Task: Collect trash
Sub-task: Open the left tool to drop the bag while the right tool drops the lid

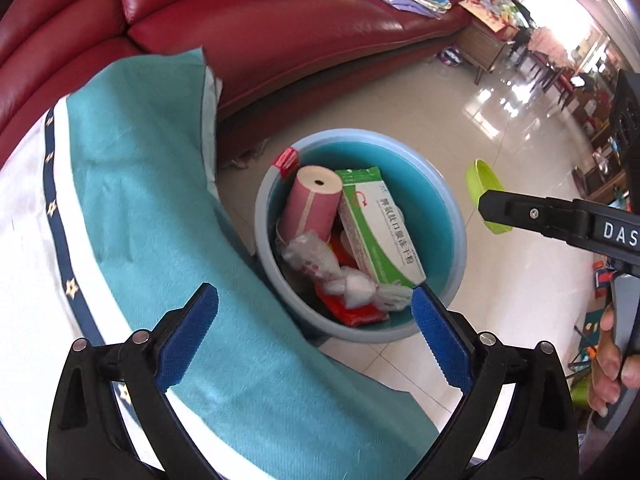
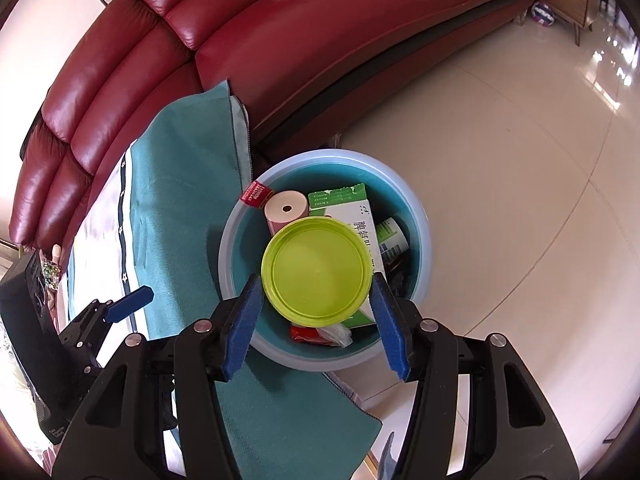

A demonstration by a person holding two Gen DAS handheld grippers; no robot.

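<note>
My left hand-held gripper (image 1: 314, 334) has its jaws spread wide with nothing between them, the bin (image 1: 448, 216) of trash just ahead. My right hand-held gripper (image 2: 316, 322) is clamped on the green lid (image 2: 316, 272), holding it directly over that bin (image 2: 420, 216).
</note>
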